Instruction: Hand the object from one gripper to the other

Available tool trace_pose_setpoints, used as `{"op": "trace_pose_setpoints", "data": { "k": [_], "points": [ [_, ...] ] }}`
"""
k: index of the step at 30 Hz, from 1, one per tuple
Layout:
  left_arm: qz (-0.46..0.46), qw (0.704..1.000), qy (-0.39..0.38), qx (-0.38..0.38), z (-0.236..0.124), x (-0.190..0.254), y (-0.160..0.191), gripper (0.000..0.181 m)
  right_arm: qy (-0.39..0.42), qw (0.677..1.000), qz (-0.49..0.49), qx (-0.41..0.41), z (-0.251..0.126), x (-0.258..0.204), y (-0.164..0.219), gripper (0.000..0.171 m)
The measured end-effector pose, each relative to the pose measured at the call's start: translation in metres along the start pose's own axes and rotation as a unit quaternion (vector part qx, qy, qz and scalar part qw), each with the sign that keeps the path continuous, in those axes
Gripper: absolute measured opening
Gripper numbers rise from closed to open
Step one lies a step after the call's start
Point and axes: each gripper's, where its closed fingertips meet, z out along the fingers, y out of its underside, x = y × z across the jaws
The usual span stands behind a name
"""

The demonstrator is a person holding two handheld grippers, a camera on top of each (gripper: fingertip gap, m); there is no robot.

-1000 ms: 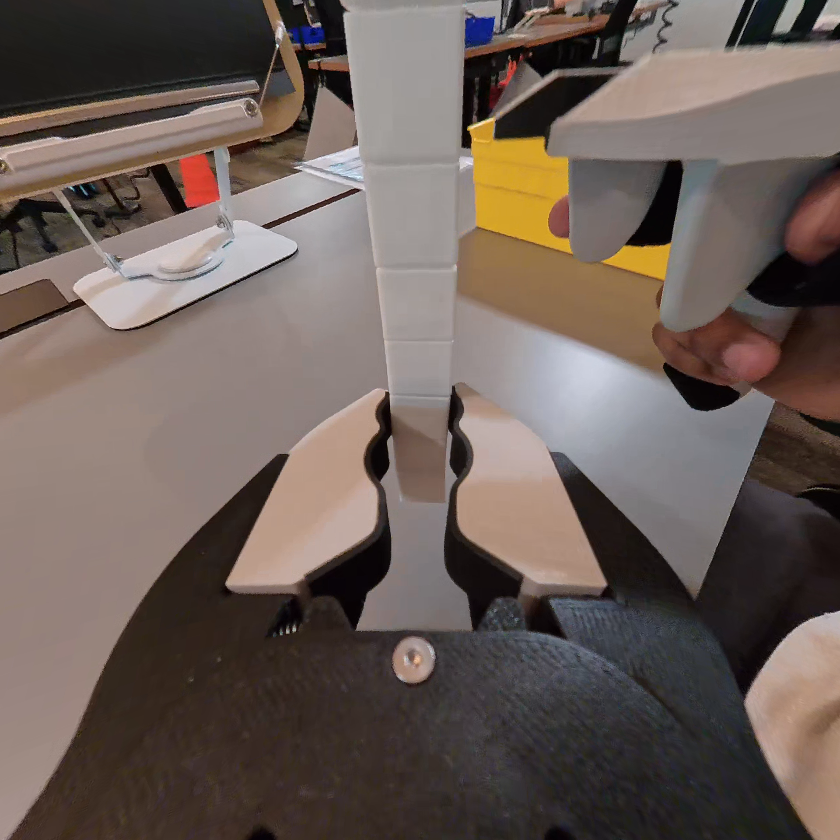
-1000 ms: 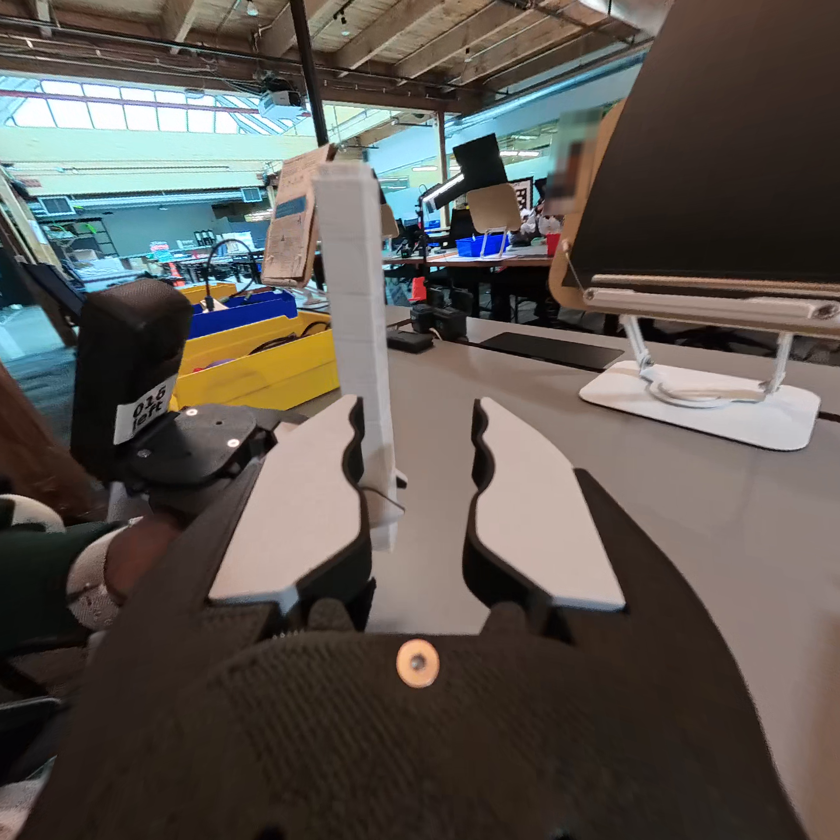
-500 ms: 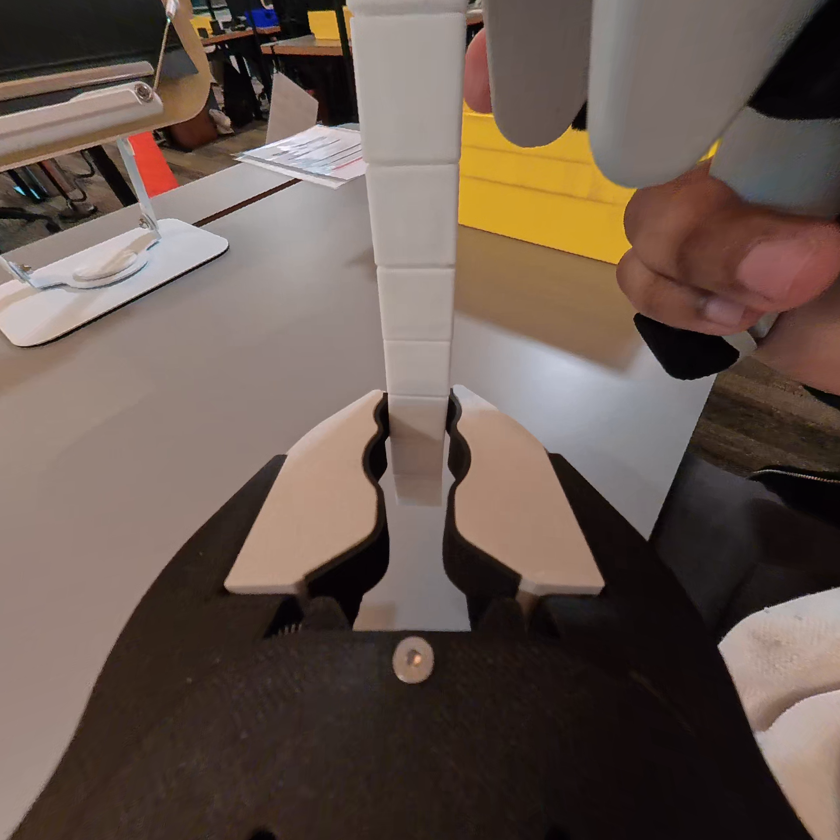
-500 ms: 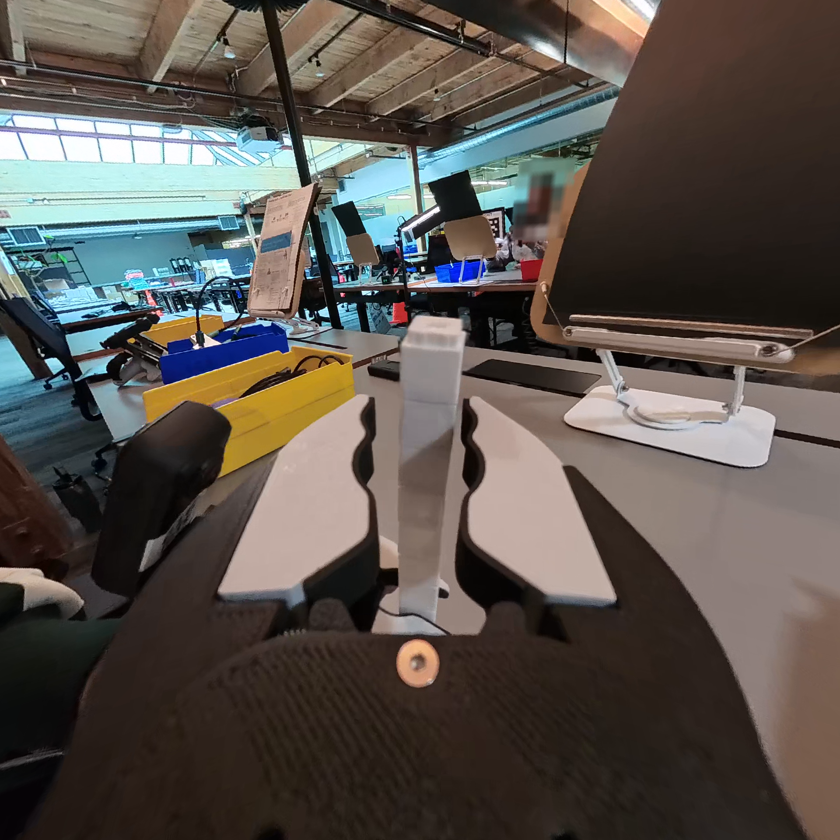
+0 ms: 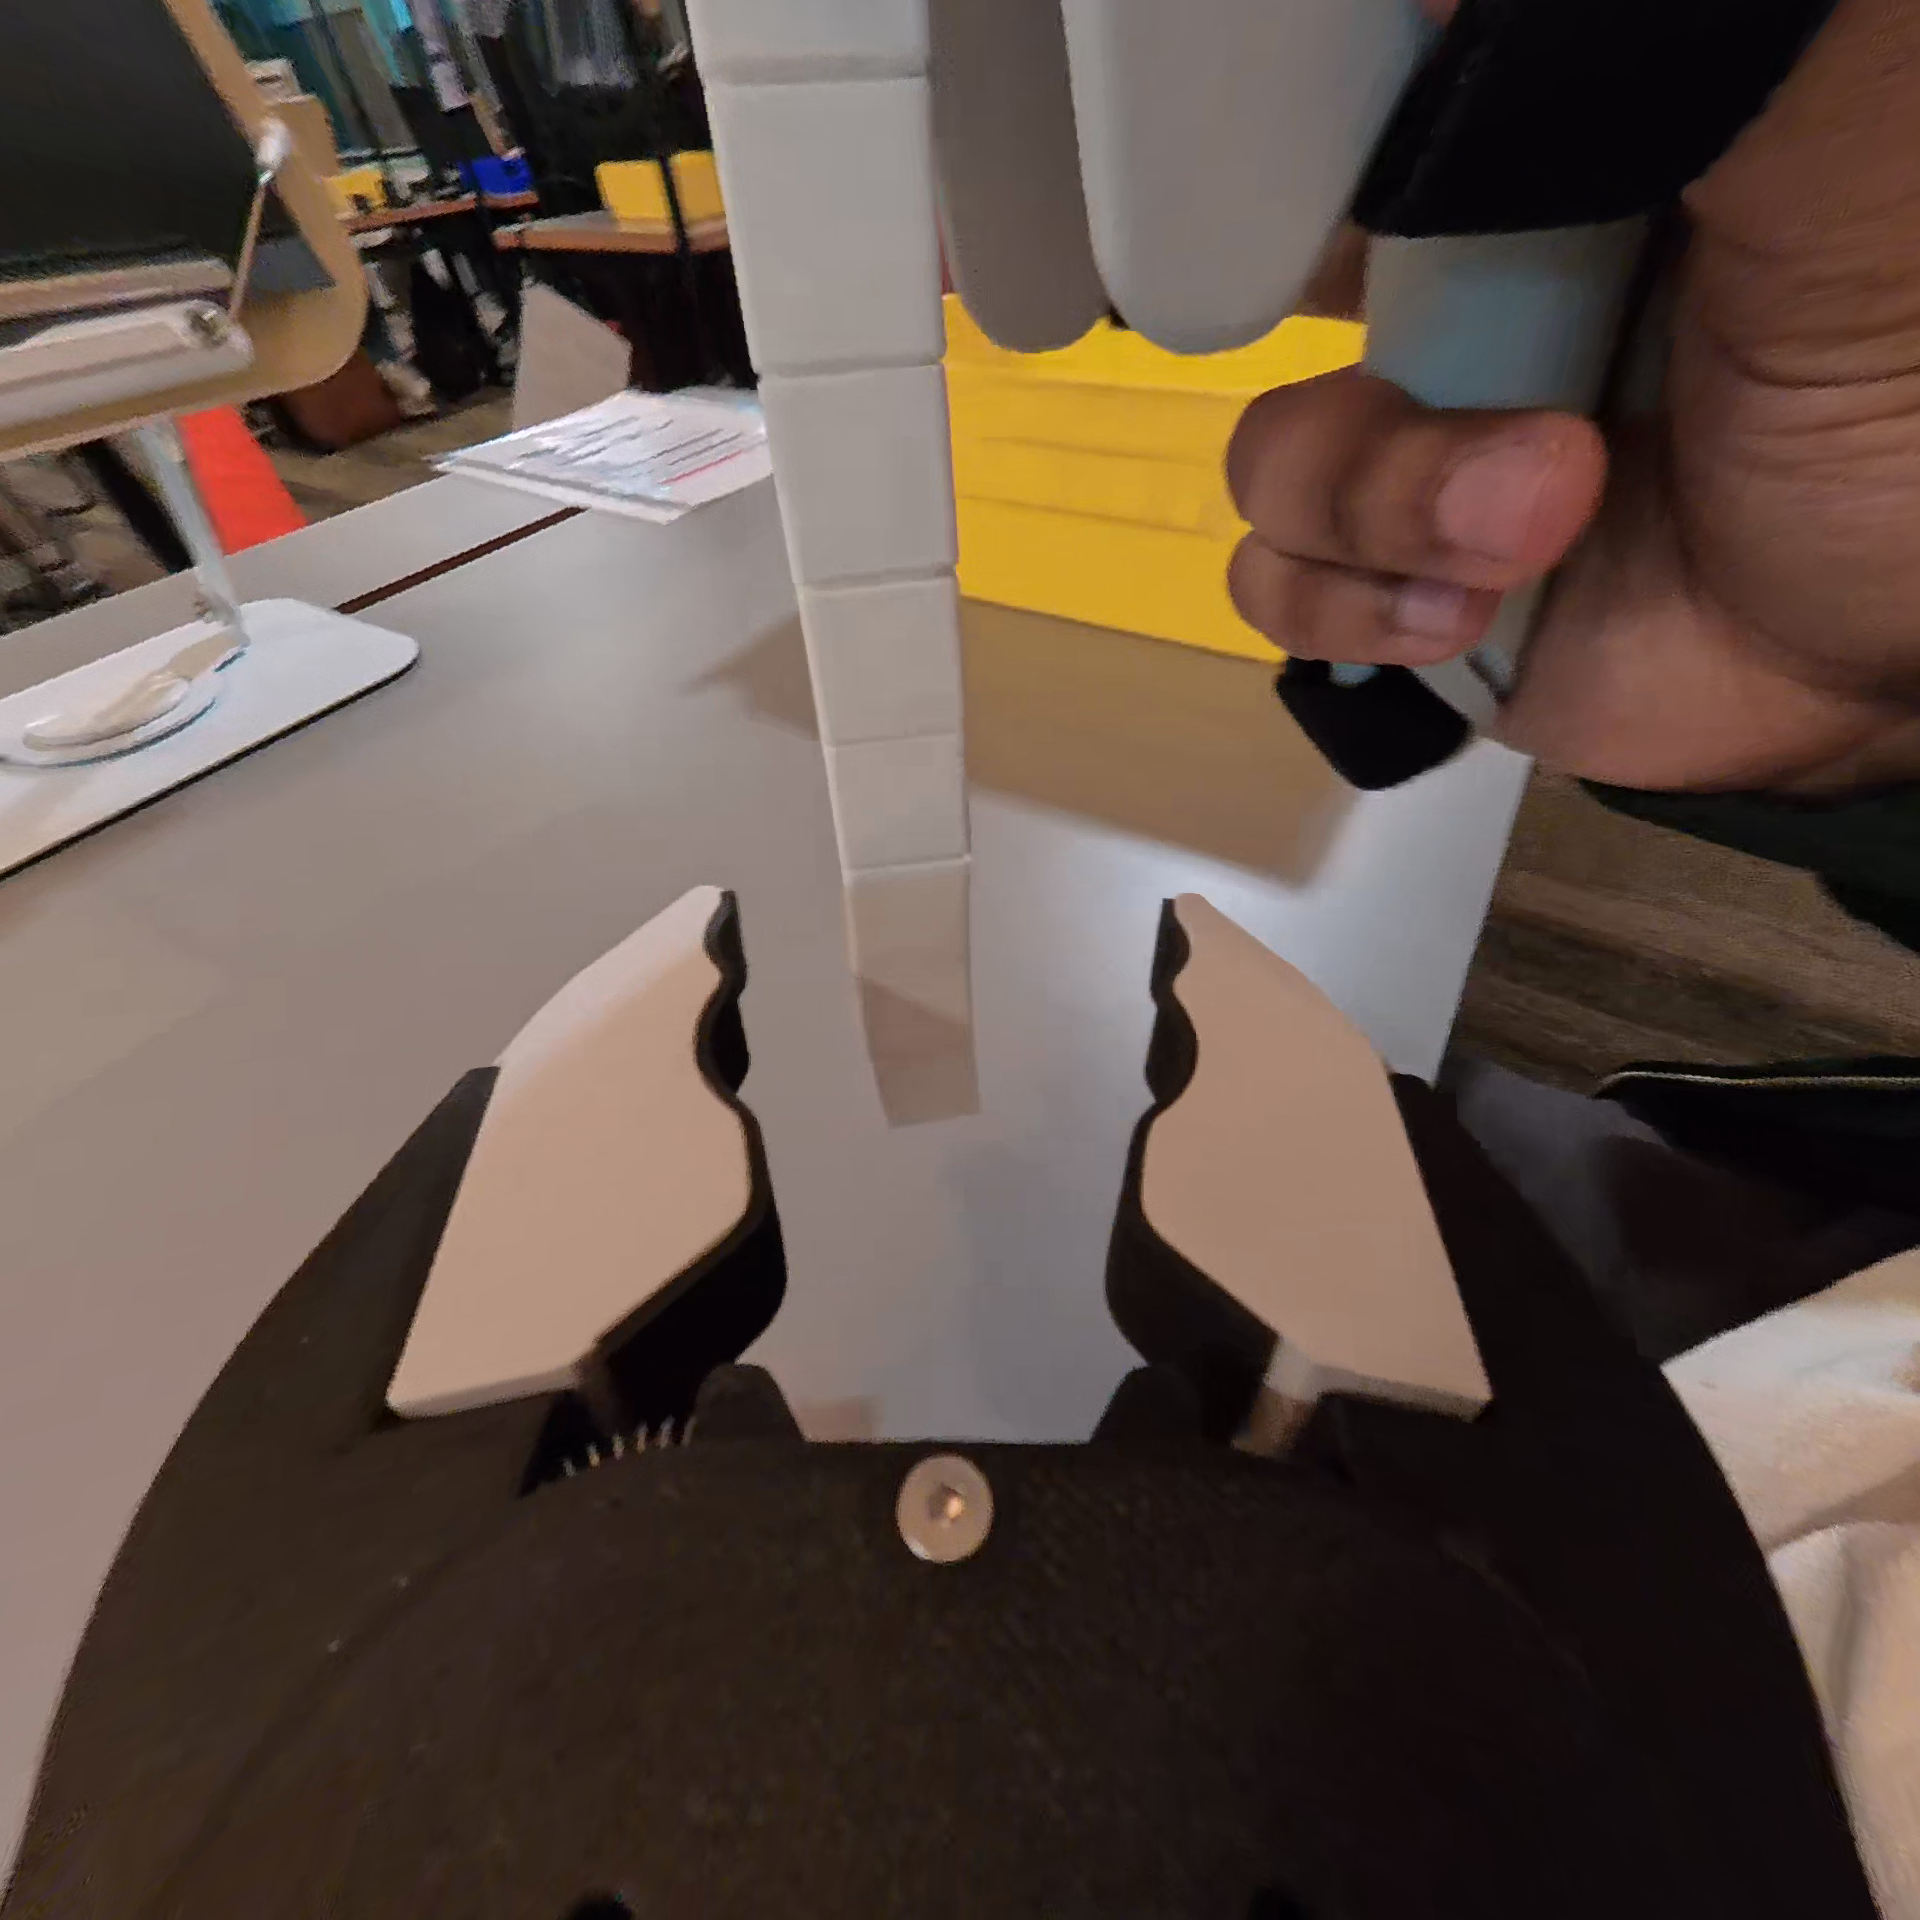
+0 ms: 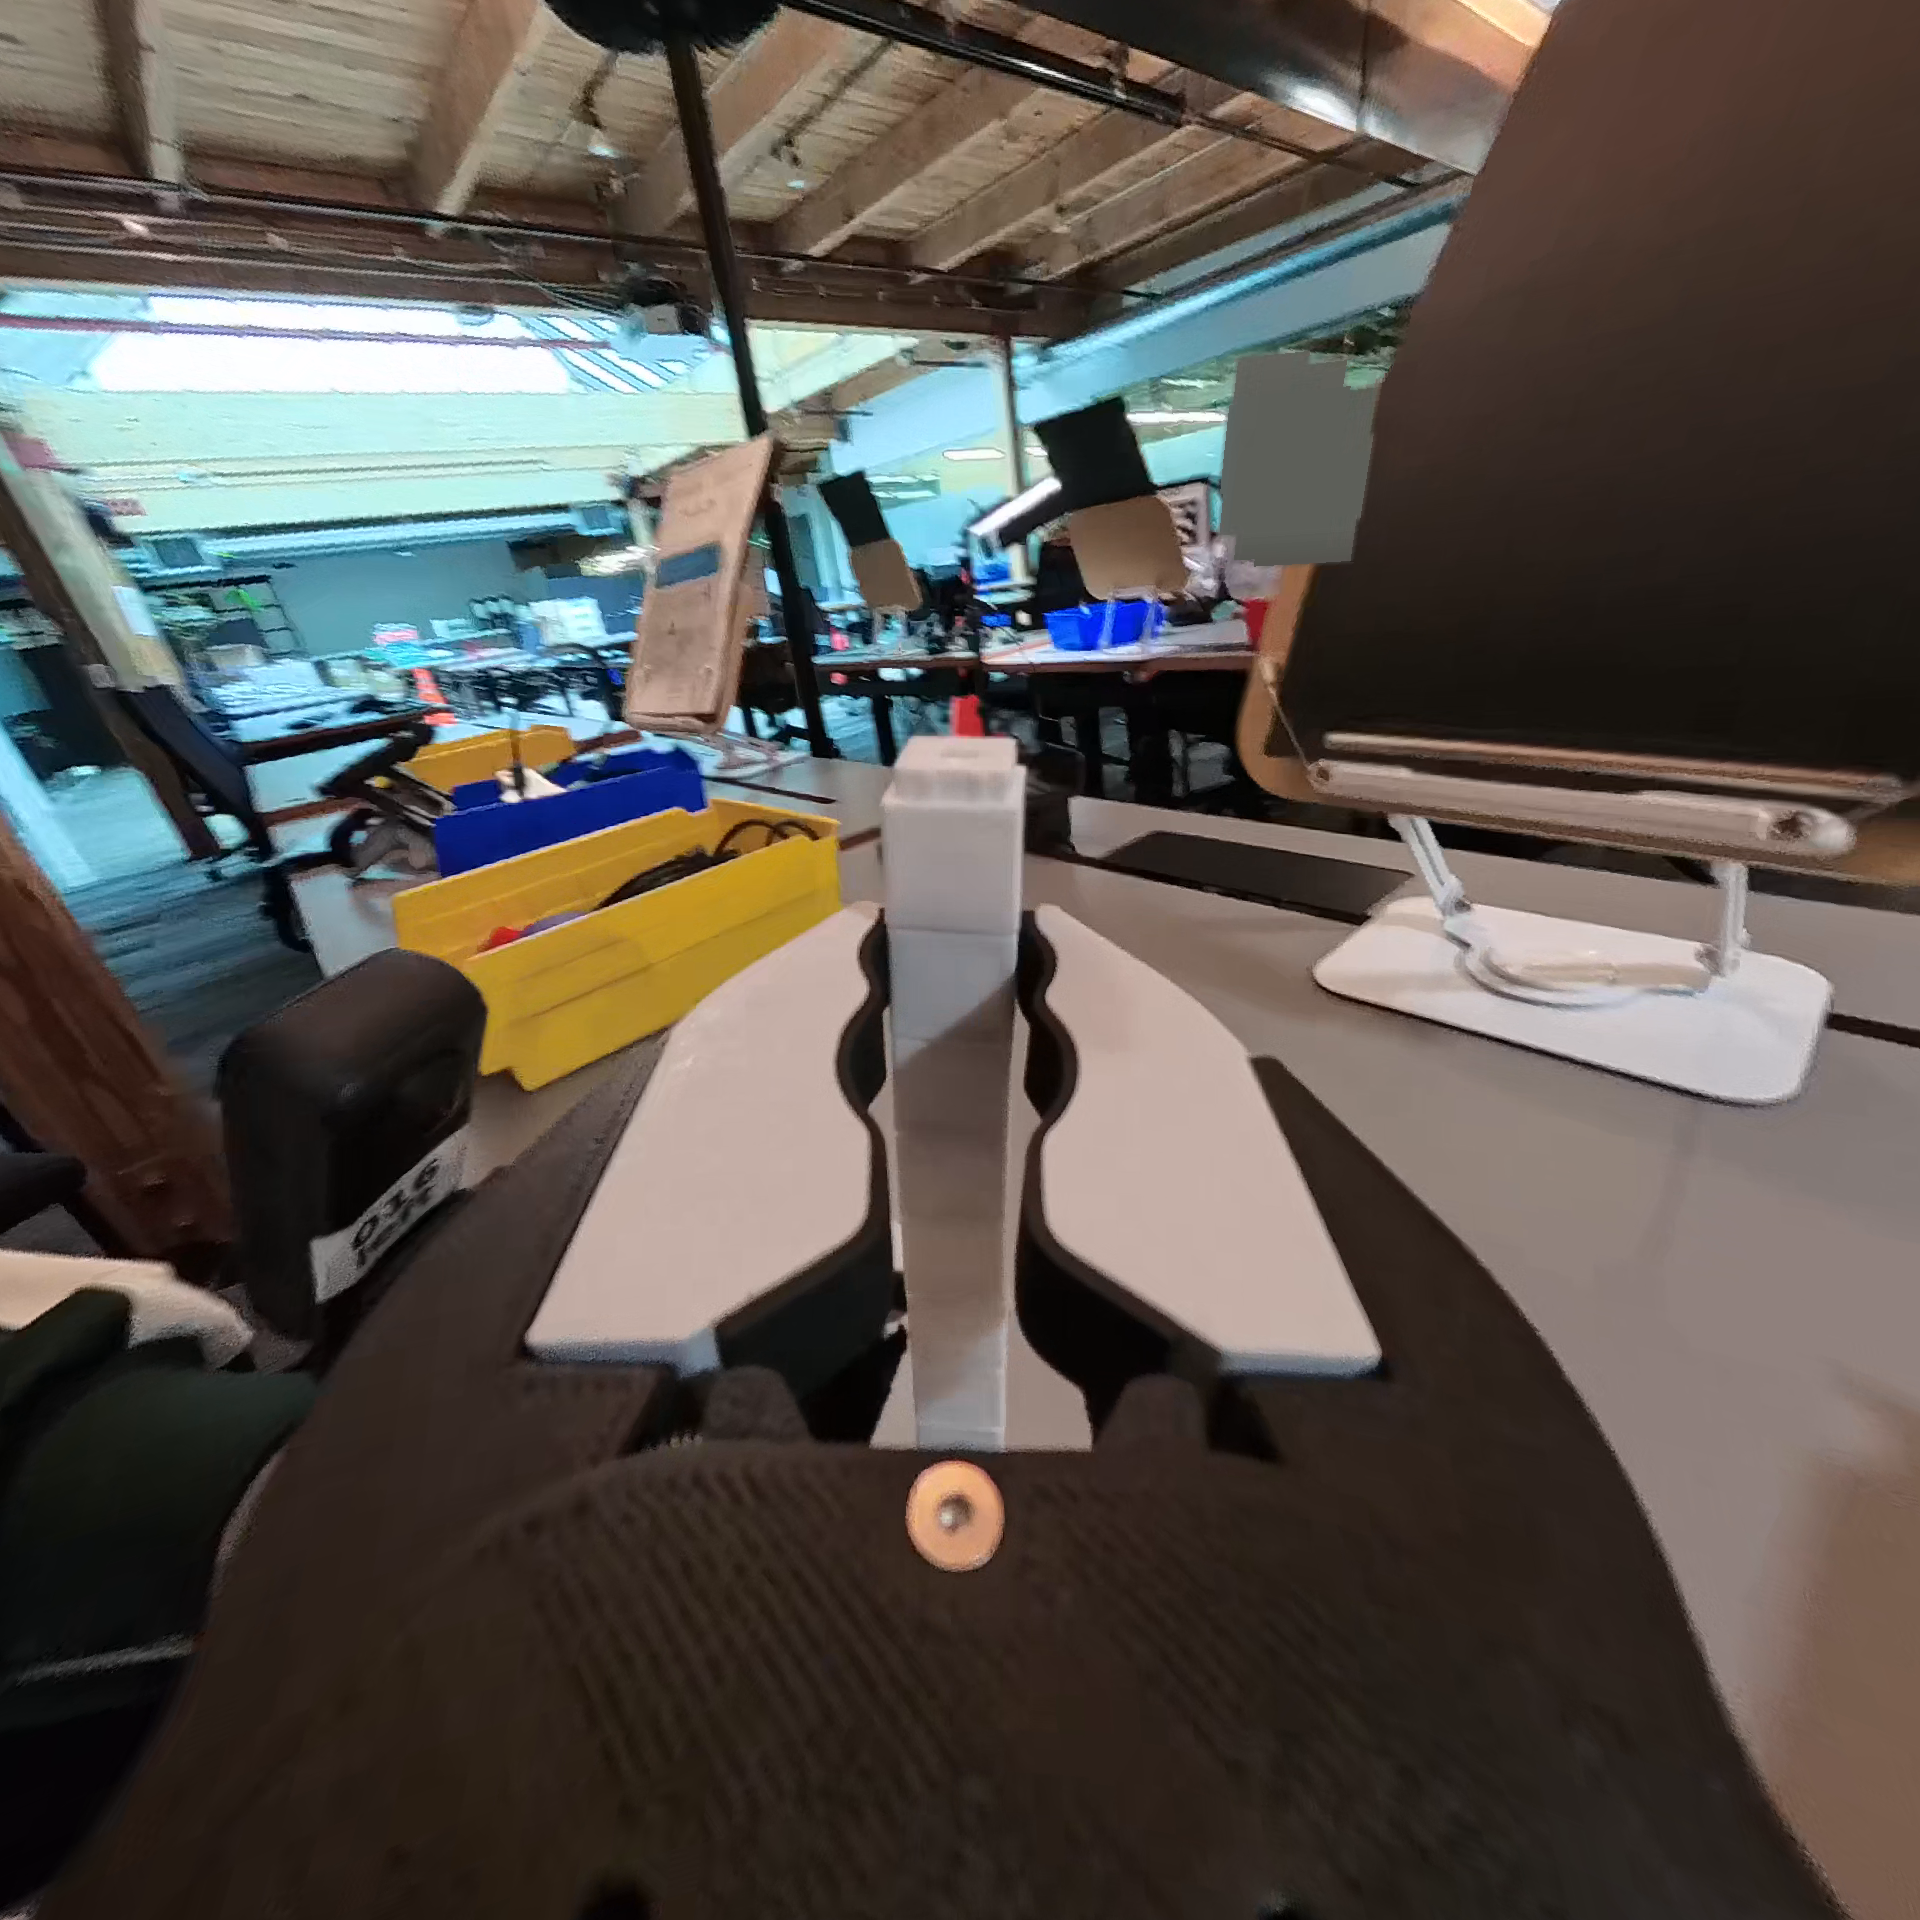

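A tall white stack of blocks [image 5: 873,520] stands upright above the grey table [image 5: 312,935]. In the left wrist view my left gripper [image 5: 951,914] is open, its fingers apart on either side of the stack's lower end without touching it. In the right wrist view my right gripper [image 6: 951,925] is shut on the white stack [image 6: 951,1039], gripping it near its upper part. The right gripper's grey body, held in a hand [image 5: 1558,499], shows in the left wrist view at the top right. The left gripper's black camera housing [image 6: 343,1122] shows at the left of the right wrist view.
A white tablet stand [image 6: 1579,997] with a dark screen sits on the table [image 6: 1558,1195]; it also shows in the left wrist view [image 5: 156,686]. Yellow [image 6: 623,925] and blue [image 6: 561,821] bins stand beyond the table edge. Papers [image 5: 623,457] lie at the far side. About 12 cm separates my left fingertips from my right.
My left gripper has opened and let go of the stack. My right gripper has closed around the stack's upper part and now holds it.
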Motion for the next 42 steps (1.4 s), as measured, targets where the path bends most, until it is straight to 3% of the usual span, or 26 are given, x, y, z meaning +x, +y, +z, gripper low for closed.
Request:
{"op": "trace_pose_setpoints", "data": {
  "k": [3,13,21,31,37,42],
  "points": [
    [0.001,0.998,0.058,0.028,-0.006,0.009,-0.008,0.087,-0.045,0.999,0.003,0.002,-0.004,0.000,-0.010,0.023],
    [-0.081,0.953,0.292,0.016,-0.026,0.049,-0.002,0.070,-0.271,0.962,0.023,-0.017,-0.027,-0.036,-0.022,0.023],
    [-0.050,0.951,0.304,0.003,-0.027,0.060,0.002,0.055,-0.329,0.942,0.018,-0.061,-0.029,-0.056,-0.004,0.023],
    [-0.042,0.956,0.292,0.006,-0.026,0.058,0.002,0.041,-0.345,0.936,0.014,-0.065,-0.029,-0.068,0.002,0.023],
    [-0.042,0.955,0.292,0.012,-0.027,0.057,0.000,0.023,-0.351,0.934,0.016,-0.061,-0.030,-0.070,-0.001,0.023],
    [-0.041,0.956,0.289,0.016,-0.028,0.056,-0.003,0.023,-0.344,0.938,0.019,-0.045,-0.029,-0.069,-0.005,0.023]
  ]
}}
